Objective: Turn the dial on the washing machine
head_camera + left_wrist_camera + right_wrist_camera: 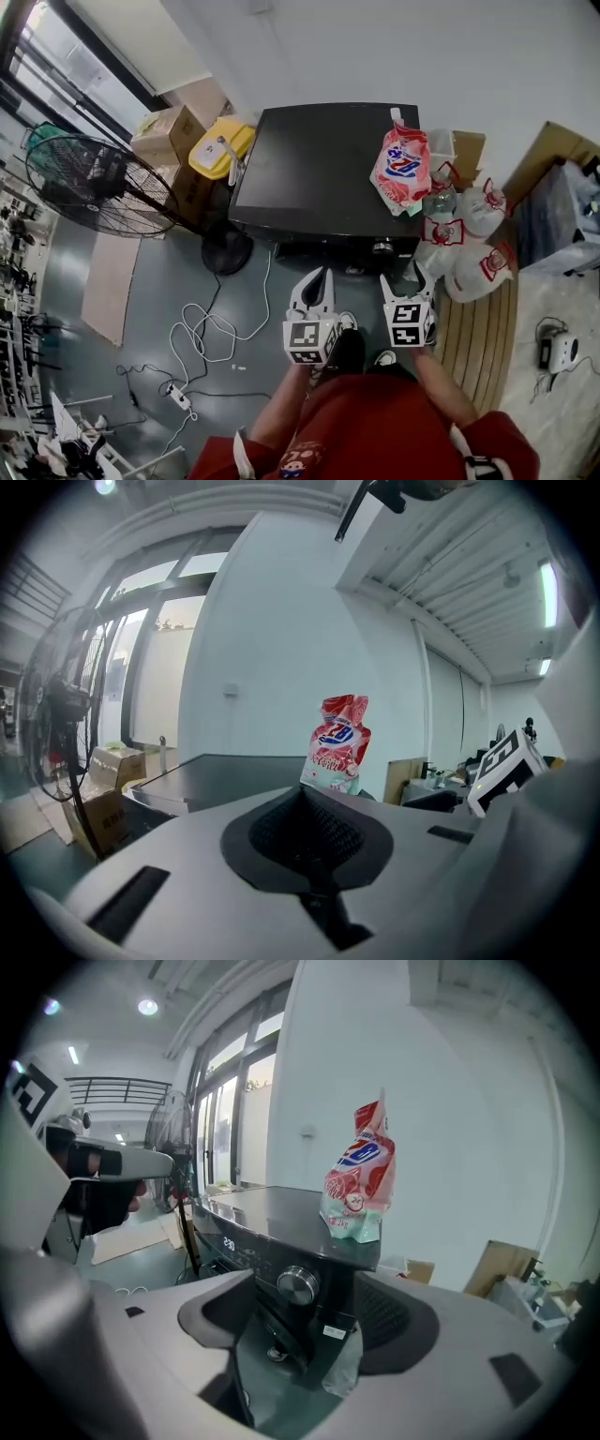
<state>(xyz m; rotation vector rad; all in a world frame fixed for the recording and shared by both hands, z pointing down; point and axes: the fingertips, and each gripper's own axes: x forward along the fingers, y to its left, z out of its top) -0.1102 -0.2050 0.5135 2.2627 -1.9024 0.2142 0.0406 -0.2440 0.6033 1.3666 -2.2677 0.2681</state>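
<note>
A black washing machine [319, 169] stands against the white wall. Its round silver dial [382, 247] is on the front panel near the right end. A red and white detergent bag [401, 167] stands on the lid at the right. My right gripper [403, 279] is open, a short way in front of the dial. In the right gripper view the dial [298, 1283] shows between the jaws, untouched. My left gripper [322, 274] is shut and empty, in front of the panel left of the dial. In the left gripper view the lid [216, 771] and the bag [337, 742] lie beyond it.
A large standing fan [94, 183] is to the left, its round base [227, 251] by the machine's corner. Cardboard boxes [169, 131] and a yellow container [220, 148] sit behind it. White bags [469, 234] lie on a wooden pallet [478, 337] at the right. White cables [206, 328] trail across the floor.
</note>
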